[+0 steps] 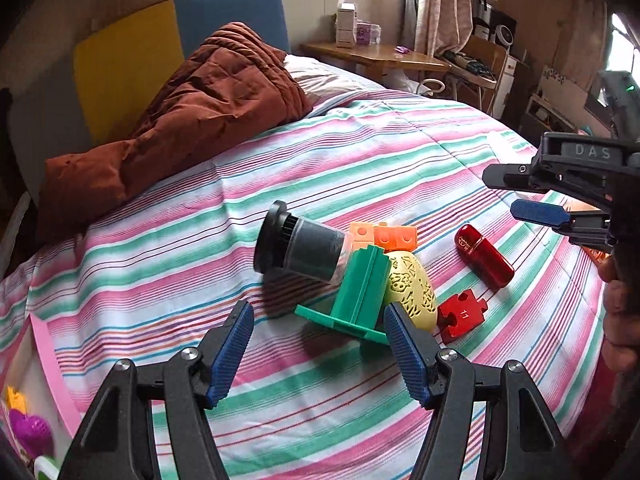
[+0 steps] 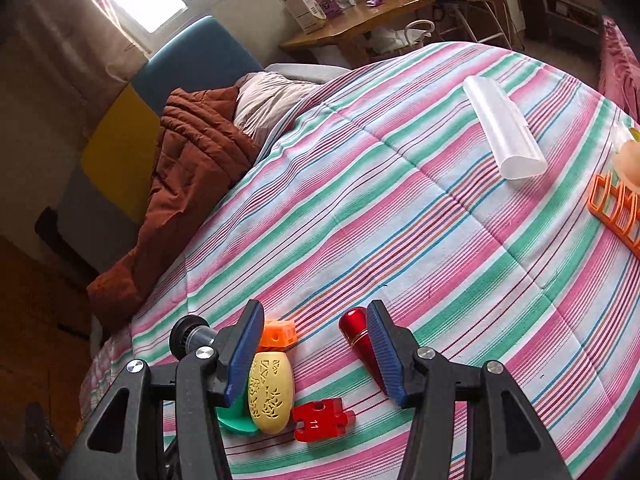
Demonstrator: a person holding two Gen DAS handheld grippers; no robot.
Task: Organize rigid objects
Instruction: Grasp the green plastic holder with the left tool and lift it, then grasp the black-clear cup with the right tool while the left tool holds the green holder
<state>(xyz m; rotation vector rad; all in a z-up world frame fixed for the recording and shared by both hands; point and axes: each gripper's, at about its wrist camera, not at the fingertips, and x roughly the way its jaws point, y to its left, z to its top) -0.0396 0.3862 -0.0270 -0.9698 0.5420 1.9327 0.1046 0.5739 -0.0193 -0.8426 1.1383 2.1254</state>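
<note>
Two downward wrist views, shared bedspread point(image 1: 400, 152)

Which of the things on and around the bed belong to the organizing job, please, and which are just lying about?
Job:
- black cup
- green stand
- yellow egg
- orange blocks
- red capsule
- red puzzle piece
- white case
- orange rack

Lying about:
- brown quilt
- pillow
- wooden desk
</note>
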